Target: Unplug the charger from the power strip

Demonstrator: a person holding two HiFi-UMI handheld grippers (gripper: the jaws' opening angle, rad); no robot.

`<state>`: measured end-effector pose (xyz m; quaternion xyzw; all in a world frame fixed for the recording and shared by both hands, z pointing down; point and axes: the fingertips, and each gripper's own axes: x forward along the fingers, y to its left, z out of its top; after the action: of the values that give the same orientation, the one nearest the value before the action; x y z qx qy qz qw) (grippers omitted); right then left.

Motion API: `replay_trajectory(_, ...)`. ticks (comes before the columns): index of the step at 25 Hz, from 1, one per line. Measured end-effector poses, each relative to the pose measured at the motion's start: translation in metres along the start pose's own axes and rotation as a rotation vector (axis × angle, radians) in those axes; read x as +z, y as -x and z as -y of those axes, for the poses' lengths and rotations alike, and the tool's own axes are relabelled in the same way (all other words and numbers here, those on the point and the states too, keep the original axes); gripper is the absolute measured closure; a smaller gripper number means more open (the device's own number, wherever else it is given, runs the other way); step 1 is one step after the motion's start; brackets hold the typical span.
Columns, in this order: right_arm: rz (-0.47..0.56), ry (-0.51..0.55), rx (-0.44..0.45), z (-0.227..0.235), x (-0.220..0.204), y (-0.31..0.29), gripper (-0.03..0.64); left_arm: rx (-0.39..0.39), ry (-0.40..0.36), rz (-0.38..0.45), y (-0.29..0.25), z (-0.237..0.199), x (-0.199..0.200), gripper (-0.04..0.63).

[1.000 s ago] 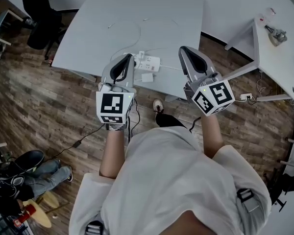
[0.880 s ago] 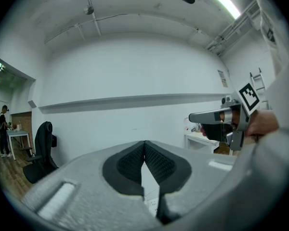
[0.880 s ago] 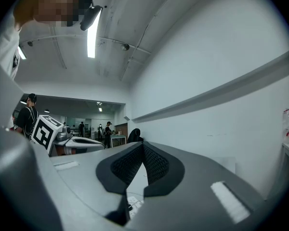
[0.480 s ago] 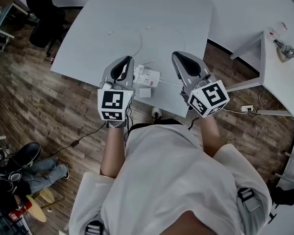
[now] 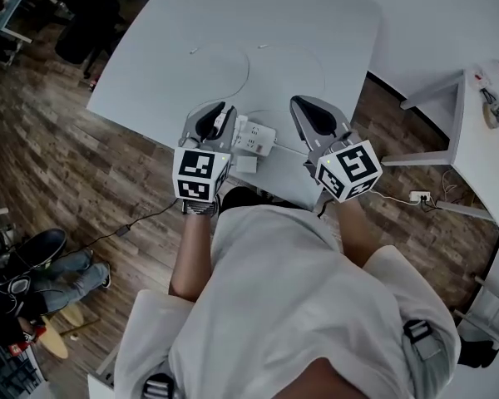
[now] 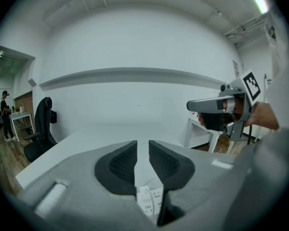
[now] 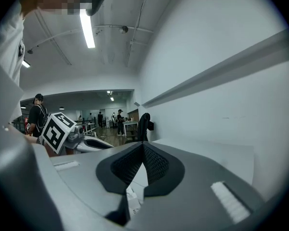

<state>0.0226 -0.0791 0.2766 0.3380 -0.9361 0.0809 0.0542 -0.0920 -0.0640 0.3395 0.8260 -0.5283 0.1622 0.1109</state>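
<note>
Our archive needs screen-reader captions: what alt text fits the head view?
Seen from above, a person's left hand-held gripper and right hand-held gripper flank a white power strip near a white table's edge. The left jaws, just opening, hold nothing.

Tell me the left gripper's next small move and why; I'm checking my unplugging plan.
Probably lower the left gripper toward the power strip while opening wider. Its jaws have just been opening but stand only narrowly apart, nothing between them, and the strip lies just below and ahead.
</note>
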Motion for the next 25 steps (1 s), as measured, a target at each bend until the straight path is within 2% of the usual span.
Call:
replay_trajectory(4,-0.043,0.041,0.001,0.000,-0.021,-0.012,0.615,-0.037,0.026,-0.068,-0.012,0.003,-0.022,0.469)
replay_trajectory(11,-0.125,0.076,0.045,-0.010,-0.068,-0.024,0.615,-0.044,0.059,-0.125,-0.025,0.004,-0.056,0.466)
replay_trajectory(25,-0.385,-0.020,0.125,-0.007,-0.205,-0.048,0.615,-0.057,0.099,-0.282,-0.058,0.012,-0.134,0.459)
